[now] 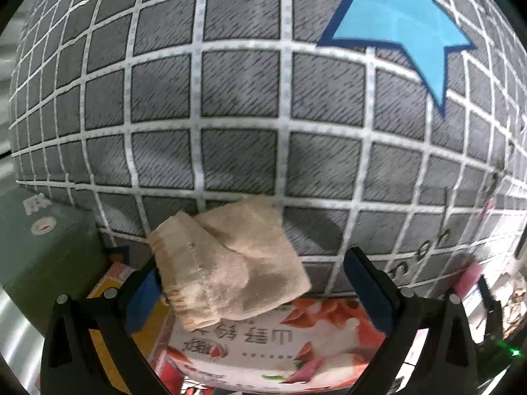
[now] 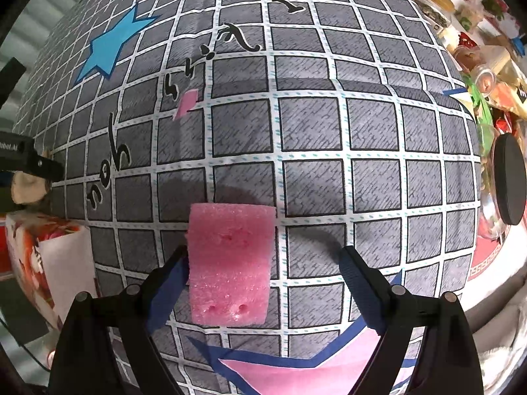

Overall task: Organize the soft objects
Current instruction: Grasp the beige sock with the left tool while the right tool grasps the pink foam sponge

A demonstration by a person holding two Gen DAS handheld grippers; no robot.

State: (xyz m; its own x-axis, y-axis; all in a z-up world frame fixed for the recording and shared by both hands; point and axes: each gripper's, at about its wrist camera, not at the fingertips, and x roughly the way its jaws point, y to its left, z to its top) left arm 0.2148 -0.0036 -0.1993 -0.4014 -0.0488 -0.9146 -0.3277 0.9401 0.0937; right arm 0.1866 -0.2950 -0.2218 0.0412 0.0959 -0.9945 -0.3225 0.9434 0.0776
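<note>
Pink foam block (image 2: 230,263), low centre on the checked cushion (image 2: 329,131), sits between the right gripper's (image 2: 263,263) spread jaws, while the left gripper's (image 1: 253,283) spread jaws flank the beige sock (image 1: 227,263), likely for sorting.

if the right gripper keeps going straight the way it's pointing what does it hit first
Probably the pink foam block, lying between the open fingers of the right gripper beside its left finger; past it, the grey checked cushion. Depth is unclear.

Printed carton (image 1: 263,345) under cushion edge; black round lid (image 2: 509,179), possibly pan's, among clutter.
</note>
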